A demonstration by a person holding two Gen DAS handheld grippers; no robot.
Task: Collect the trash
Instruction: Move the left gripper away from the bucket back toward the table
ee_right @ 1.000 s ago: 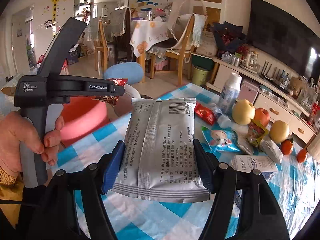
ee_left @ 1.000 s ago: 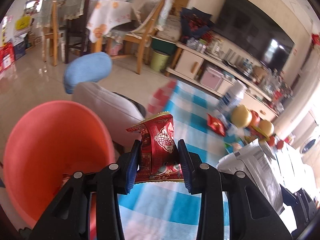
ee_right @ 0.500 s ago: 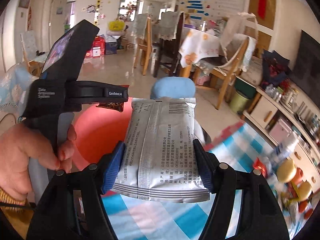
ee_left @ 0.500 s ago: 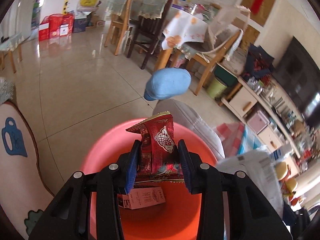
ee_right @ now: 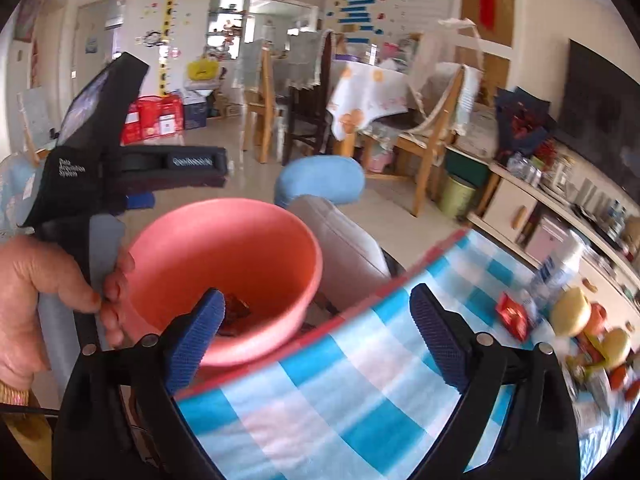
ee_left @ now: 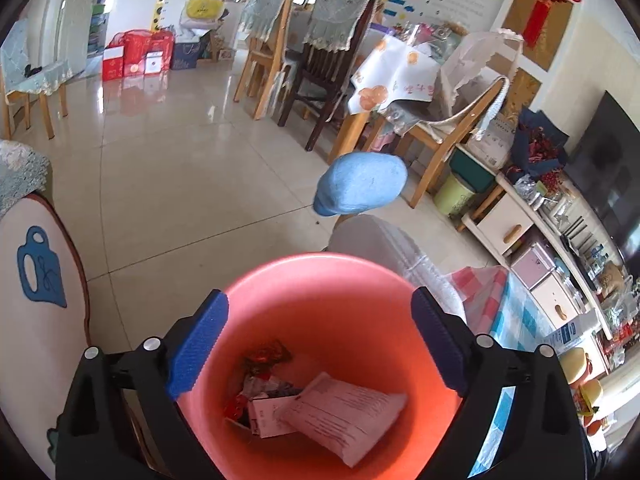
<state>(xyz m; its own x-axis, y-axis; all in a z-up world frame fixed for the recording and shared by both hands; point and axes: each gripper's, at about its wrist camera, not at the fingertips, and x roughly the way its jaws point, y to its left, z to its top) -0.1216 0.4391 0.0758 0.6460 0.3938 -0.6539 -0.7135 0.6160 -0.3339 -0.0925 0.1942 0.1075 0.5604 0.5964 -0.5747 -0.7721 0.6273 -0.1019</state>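
My left gripper (ee_left: 320,344) hangs over the pink bucket (ee_left: 320,258), its jaws opening with nothing between them. In the bucket lie a red snack wrapper (ee_left: 266,354), a small white box (ee_left: 266,416) and a flat printed packet (ee_left: 340,416). My right gripper (ee_right: 316,340) is also opening and empty, above the edge of the blue-checked table (ee_right: 360,380), just right of the bucket (ee_right: 224,248). A hand (ee_right: 40,292) holds the left gripper (ee_right: 180,182) beside the bucket's left rim. Another red wrapper (ee_right: 512,316) lies on the table.
A grey chair with a blue cushion (ee_left: 360,184) stands right behind the bucket. Fruit (ee_right: 570,312) and a white bottle (ee_right: 556,272) crowd the table's right side. A round padded stool (ee_left: 36,280) is at the left. Dining chairs, a green bin (ee_left: 456,196) and a TV cabinet lie beyond.
Both grippers have opened: the red wrapper left the left jaws and the silver packet left the right jaws, and both now lie in the bucket. The right gripper swung back toward the table.
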